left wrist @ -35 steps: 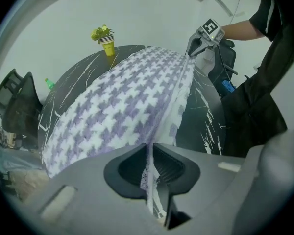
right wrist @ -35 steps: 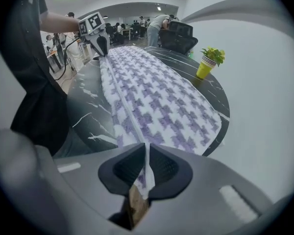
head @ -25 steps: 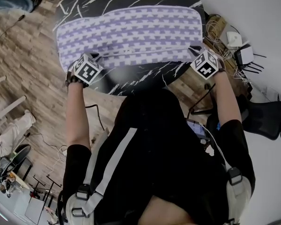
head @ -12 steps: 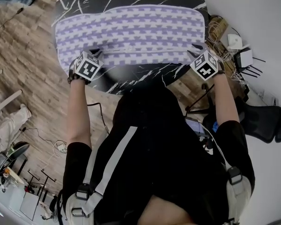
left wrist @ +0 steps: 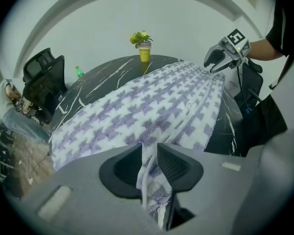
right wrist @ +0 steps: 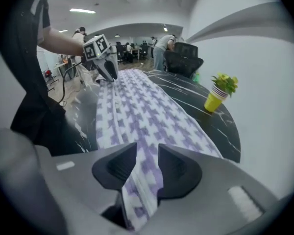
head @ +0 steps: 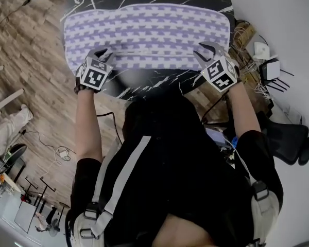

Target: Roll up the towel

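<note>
towel [head: 144, 32] — purple-white check | spread across table [head: 165, 81] | near edge folded

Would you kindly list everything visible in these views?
towel: one, purple-white, spread on table
table: one, black marble, under towel
plant: one, yellow-potted, table's far side
bottle: one, green, near table's far edge
chairs: two, black, beside table
router: one, white, among cables
person: one, black top, facing table
left gripper: one, grey, pinching towel edge, jaws just easing open
right gripper: one, grey, open astride towel edge, jaws just opened
</note>
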The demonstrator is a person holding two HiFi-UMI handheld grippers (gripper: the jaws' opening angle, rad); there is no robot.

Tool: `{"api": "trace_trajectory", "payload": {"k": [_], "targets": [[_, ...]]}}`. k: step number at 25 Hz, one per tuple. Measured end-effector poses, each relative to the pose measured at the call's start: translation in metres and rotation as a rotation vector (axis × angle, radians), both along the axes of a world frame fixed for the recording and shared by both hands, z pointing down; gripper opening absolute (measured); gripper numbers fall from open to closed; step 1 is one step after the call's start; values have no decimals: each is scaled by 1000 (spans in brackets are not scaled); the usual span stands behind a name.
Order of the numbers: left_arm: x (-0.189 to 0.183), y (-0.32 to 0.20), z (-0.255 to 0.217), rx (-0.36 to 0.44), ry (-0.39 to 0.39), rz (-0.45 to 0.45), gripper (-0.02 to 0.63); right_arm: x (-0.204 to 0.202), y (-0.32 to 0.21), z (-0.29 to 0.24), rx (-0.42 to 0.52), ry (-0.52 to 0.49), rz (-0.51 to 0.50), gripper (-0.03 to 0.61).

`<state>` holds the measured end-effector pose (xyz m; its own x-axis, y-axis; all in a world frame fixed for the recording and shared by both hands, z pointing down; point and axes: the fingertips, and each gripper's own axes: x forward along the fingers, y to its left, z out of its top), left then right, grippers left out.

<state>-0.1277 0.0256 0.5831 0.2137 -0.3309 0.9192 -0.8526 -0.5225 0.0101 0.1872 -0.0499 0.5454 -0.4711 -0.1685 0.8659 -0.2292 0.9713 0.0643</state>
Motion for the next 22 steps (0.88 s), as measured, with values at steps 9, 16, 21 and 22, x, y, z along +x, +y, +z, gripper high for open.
{"api": "trace_trajectory", "payload": {"k": [9,16,21,22], "targets": [[-45,58,-24,75,33,-109,131,-141,88,-2,-65,-88,-240,126],[-87,117,-8,98,73,-1,170,-240,131,13,-41,-72,-245,116],[-117,154,14,49,52,108,193,-283,160,23,-44,-34,-259,115],[-122,157,18,40,40,133,193,-289,163,23,-46,-28,-257,115]]}}
